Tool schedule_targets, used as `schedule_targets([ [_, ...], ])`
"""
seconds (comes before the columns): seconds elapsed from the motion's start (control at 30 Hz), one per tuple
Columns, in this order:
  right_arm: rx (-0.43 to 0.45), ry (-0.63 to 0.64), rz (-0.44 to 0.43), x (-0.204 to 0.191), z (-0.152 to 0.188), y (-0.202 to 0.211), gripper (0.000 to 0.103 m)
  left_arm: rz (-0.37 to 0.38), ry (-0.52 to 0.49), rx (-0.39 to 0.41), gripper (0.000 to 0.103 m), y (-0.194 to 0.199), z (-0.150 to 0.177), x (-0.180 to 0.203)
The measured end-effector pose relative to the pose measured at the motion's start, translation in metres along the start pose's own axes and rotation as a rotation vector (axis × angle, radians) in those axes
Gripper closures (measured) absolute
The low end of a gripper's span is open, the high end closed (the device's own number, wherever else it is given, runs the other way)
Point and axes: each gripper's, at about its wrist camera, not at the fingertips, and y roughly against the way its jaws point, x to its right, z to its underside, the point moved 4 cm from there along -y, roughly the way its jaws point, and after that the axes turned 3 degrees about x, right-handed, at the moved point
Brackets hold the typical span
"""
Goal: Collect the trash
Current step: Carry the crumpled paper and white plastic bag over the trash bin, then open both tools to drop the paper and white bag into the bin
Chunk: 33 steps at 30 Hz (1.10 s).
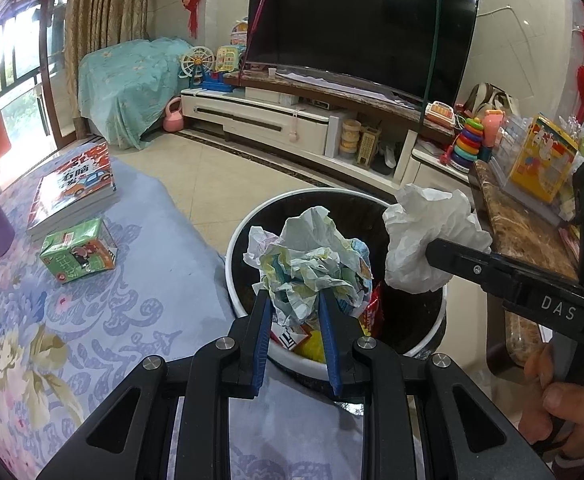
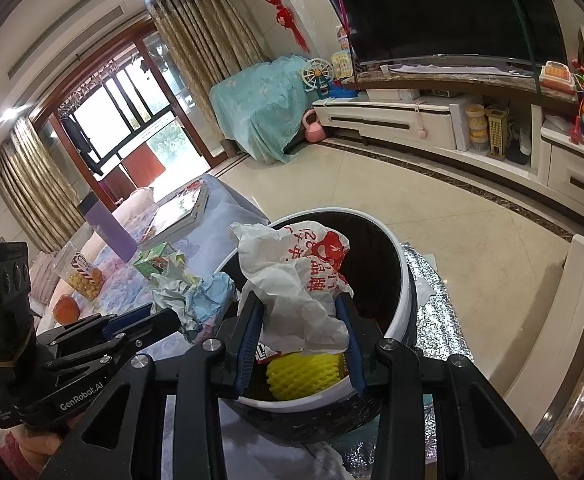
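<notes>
Trash is held in both grippers above the open bin [image 1: 239,240]. The left gripper [image 1: 295,300] pinches a crumpled printed paper wad [image 1: 312,264]; the right gripper [image 2: 298,316] pinches a crumpled white plastic bag [image 2: 296,280]. Both hang over the bin, which already holds wrappers. This looks like the drop step; next, each gripper needs to spread. A green carton [image 1: 77,250] remains on the tabletop [image 1: 139,280].

The right tongs [image 1: 428,254] read "DAS" along their arm, and the left tongs [image 2: 173,316] carry "GenRobot.AI" on their black body.
</notes>
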Motion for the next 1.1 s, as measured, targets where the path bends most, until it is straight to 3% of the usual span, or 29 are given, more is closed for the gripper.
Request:
schedule_targets([
  [1.1,-0.066,0.026,0.022,0.007,-0.01,-0.023,0.063,-0.014,-0.023,-0.043,0.08,-0.034,-0.015,0.006],
])
